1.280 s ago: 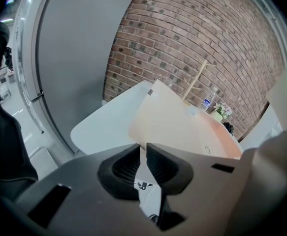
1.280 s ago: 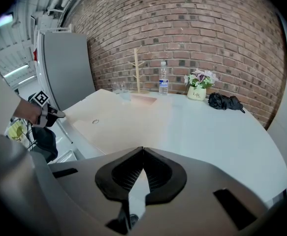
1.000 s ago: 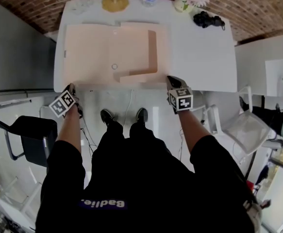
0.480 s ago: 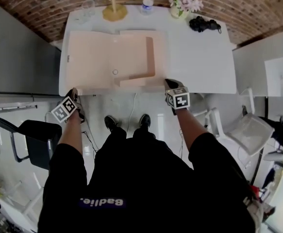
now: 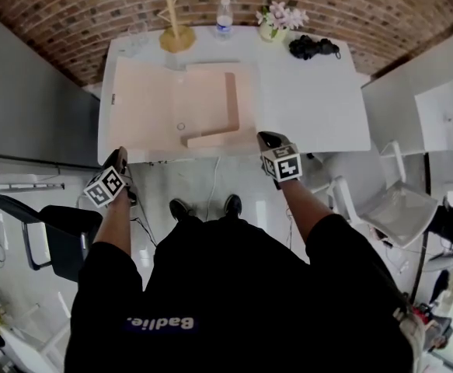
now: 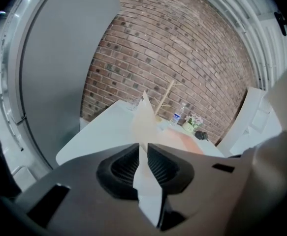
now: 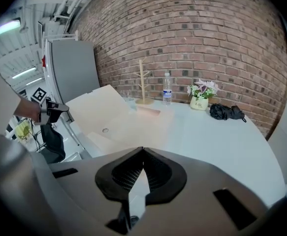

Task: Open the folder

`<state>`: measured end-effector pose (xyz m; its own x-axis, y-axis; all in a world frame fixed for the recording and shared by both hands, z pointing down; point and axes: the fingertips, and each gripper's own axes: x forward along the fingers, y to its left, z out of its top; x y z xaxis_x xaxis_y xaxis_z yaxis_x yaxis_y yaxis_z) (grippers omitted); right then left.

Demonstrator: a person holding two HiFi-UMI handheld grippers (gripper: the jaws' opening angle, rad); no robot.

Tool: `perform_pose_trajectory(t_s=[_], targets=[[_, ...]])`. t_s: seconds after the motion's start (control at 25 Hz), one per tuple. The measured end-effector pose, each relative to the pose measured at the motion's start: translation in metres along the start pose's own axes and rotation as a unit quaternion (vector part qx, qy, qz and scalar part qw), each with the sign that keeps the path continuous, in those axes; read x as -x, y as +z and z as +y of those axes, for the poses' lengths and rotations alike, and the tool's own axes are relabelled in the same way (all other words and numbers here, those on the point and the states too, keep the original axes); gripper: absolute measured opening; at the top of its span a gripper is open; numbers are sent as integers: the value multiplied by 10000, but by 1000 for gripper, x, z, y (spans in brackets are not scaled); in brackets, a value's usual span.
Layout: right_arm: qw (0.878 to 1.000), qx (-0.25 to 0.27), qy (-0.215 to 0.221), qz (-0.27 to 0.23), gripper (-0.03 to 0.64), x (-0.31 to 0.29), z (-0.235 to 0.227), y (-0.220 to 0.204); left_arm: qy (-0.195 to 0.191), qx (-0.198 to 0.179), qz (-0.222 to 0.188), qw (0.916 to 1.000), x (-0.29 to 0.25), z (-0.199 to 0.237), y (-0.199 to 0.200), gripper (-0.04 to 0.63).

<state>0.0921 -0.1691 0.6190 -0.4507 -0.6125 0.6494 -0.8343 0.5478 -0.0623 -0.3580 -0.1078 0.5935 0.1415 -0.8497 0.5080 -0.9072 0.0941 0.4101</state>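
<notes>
A peach box folder (image 5: 210, 103) lies on the white table (image 5: 319, 107). Its cover (image 5: 141, 103) stands tilted up on the left side. My left gripper (image 5: 120, 155) is at the cover's near left corner and is shut on it. In the left gripper view the cover (image 6: 144, 122) runs edge-on between the pads (image 6: 126, 163). My right gripper (image 5: 266, 138) hovers at the table's front edge by the folder's near right corner, shut and empty. The right gripper view shows its tips (image 7: 143, 154) meeting, with the raised cover (image 7: 96, 104) and the left gripper (image 7: 59, 108) off to the left.
Along the table's far edge stand a wooden stand (image 5: 175, 33), a water bottle (image 5: 224, 15), a flower pot (image 5: 277, 22) and a black bundle (image 5: 311, 47). A grey partition (image 5: 32, 92) is at the left. A black chair (image 5: 47, 224) and a white chair (image 5: 401, 208) flank me.
My left gripper has risen with the cover's corner in it, and the cover now stands steeper. The right gripper has lifted slightly at the table's front edge.
</notes>
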Motion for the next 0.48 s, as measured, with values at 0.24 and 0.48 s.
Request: perform_pose_trajectory(t_s=[0.24, 0.48], targets=[[9994, 86, 155, -310, 29, 23, 15, 21, -550, -150, -289, 9980, 11, -47, 17, 66], [9973, 13, 315, -662, 29, 44, 28, 42, -1034, -82, -725, 9920, 33, -96, 31, 67]])
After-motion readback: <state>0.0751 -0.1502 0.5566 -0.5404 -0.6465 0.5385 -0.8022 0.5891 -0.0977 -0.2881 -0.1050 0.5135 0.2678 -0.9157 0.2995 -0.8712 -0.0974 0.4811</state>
